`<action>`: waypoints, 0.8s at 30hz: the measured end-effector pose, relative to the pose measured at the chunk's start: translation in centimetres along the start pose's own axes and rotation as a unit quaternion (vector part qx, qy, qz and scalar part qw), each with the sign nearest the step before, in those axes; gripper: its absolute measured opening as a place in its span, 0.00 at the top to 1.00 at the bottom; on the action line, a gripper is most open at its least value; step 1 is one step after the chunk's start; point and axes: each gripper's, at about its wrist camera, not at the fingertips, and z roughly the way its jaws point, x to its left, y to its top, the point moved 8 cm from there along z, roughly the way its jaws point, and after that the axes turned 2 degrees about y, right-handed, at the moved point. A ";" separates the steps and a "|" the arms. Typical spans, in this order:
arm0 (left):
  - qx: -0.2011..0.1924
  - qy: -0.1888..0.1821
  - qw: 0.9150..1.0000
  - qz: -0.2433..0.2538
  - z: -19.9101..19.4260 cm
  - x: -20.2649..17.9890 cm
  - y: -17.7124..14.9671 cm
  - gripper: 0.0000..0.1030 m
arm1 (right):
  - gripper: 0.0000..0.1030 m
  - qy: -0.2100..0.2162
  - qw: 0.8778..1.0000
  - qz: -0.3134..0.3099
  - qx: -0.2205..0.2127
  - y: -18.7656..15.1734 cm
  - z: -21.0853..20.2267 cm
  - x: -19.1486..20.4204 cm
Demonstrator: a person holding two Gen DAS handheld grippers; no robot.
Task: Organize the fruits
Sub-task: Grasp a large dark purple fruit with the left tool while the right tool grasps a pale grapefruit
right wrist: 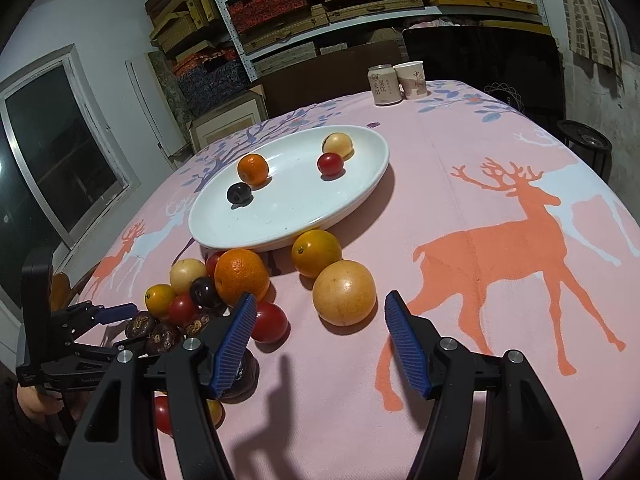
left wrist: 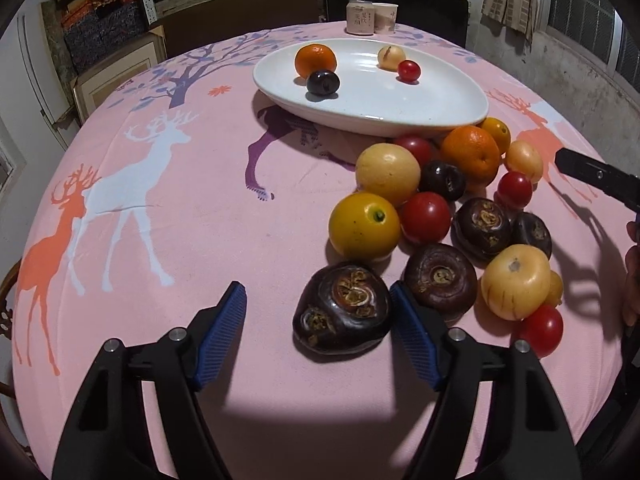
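We hold the left gripper [left wrist: 318,328] low over the pink deer-print counter [left wrist: 180,240], its blue-padded fingers [left wrist: 222,334] apart, with the lumpy dark-brown water chestnut [left wrist: 342,312] lying just ahead of the gap and hard against the inner face of one pad; the other pad stands clear of it, so nothing is clamped yet. To do this well, we judge we should shift sideways until the chestnut sits midway between the pads, then close gently across its broad flanks, since its glossy, uneven skin may slip and the round brown chestnut [left wrist: 440,276] just beside it could be nudged. The right gripper [right wrist: 320,332] likewise hovers with its fingers [right wrist: 406,344] spread and empty, the large pale-orange round fruit [right wrist: 344,294] on the cloth just beyond them; we should advance straight so both pads flank its widest part, because it will likely roll. Beyond lies the loose heap of yellow, red and dark fruits [left wrist: 440,200], touching one another and reaching to the dish's near rim. Farther on, the white oval ceramic dish [left wrist: 400,100] holds four pieces: a small orange mandarin [left wrist: 315,60] touching a dark purple plum [left wrist: 323,82], and, apart from them, a pale yellow fruit [left wrist: 391,57] beside a red cherry tomato [left wrist: 409,71]. At the far edge stand a tin can [right wrist: 384,84] and a paper cup [right wrist: 414,79], contents unseen.
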 end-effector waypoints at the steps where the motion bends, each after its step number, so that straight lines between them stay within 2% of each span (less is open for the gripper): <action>1: -0.004 -0.010 1.000 0.001 -0.1 -0.2 0.0 0.43 | 0.35 0.003 1.000 0.005 0.001 0.0 0.0 -0.2; 2: -0.009 -0.014 1.000 0.006 -0.2 -0.4 0.1 0.54 | 0.35 0.005 1.000 0.008 0.001 -0.1 0.0 -0.3; 3: -0.014 -0.016 1.000 0.009 -0.3 -0.7 0.2 0.58 | 0.35 0.007 1.000 0.010 0.002 -0.1 0.0 -0.3; 6: -0.027 -0.020 0.999 -0.001 -0.7 -0.4 0.3 0.58 | 0.35 0.004 1.000 0.004 0.004 -0.1 0.1 -0.1; 9: -0.060 -0.042 0.997 -0.030 -1.9 0.4 0.7 0.58 | 0.35 0.002 1.000 -0.004 0.000 0.0 0.0 0.1; 13: -0.093 -0.039 0.993 -0.064 -3.1 1.8 1.0 0.58 | 0.35 -0.002 1.000 -0.001 0.006 -0.1 0.2 0.0; 16: -0.102 -0.037 0.991 -0.072 -3.4 2.1 1.1 0.58 | 0.35 -0.018 1.000 -0.014 0.019 -0.2 0.7 0.2; 20: -0.104 -0.040 0.991 -0.077 -3.5 2.3 1.2 0.58 | 0.35 -0.068 0.996 -0.051 0.040 -0.4 1.5 0.2; 24: -0.101 -0.045 0.991 -0.079 -3.3 2.3 1.0 0.58 | 0.36 -0.085 0.994 -0.046 0.045 0.2 1.8 -1.0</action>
